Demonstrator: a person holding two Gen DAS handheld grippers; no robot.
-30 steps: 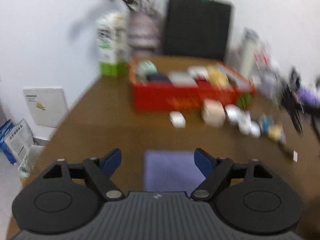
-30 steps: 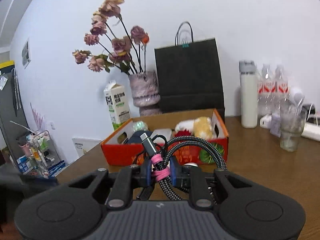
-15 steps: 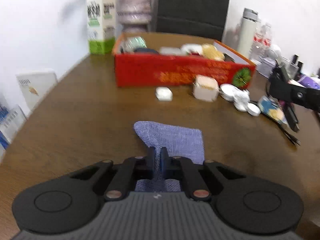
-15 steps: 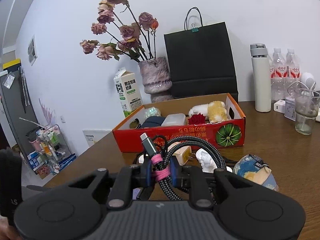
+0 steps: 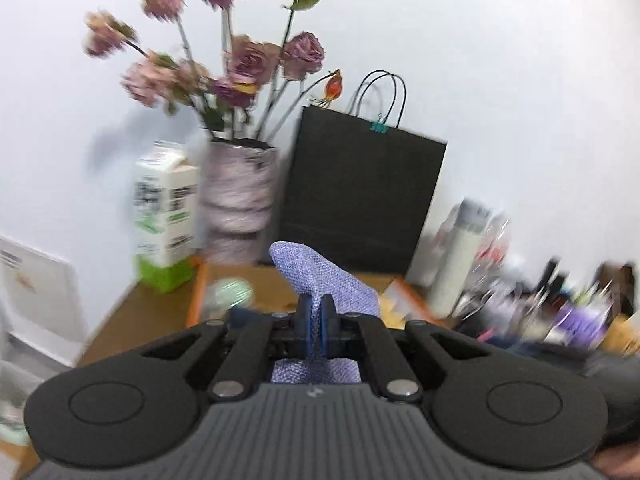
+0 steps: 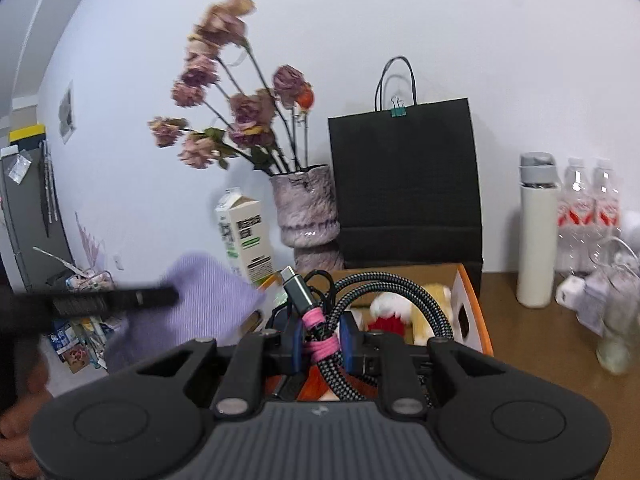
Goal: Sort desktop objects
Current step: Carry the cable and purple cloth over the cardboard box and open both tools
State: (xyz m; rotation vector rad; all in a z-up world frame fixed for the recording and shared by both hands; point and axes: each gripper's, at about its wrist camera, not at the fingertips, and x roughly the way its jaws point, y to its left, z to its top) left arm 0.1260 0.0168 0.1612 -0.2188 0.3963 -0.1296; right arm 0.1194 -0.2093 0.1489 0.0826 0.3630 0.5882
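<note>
My left gripper point(image 5: 316, 326) is shut on a lilac woven cloth point(image 5: 320, 276) and holds it in the air in front of the orange cardboard box point(image 5: 196, 292). The cloth also shows at the left of the right wrist view point(image 6: 196, 304). My right gripper point(image 6: 322, 342) is shut on a coiled braided cable point(image 6: 384, 288) bound with a pink tie, held over the near edge of the box point(image 6: 474, 312). A plush toy point(image 6: 408, 308) lies inside the box.
A milk carton point(image 5: 166, 216), a vase of dried roses point(image 5: 240, 208) and a black paper bag point(image 5: 360, 196) stand behind the box. A white flask point(image 6: 536, 232), water bottles point(image 6: 588, 216) and small clutter sit at the right on the wooden table point(image 6: 540, 340).
My left gripper closed on the cloth on the table, then lifted it up toward the box. My right gripper moved closer to the box with the cable still held.
</note>
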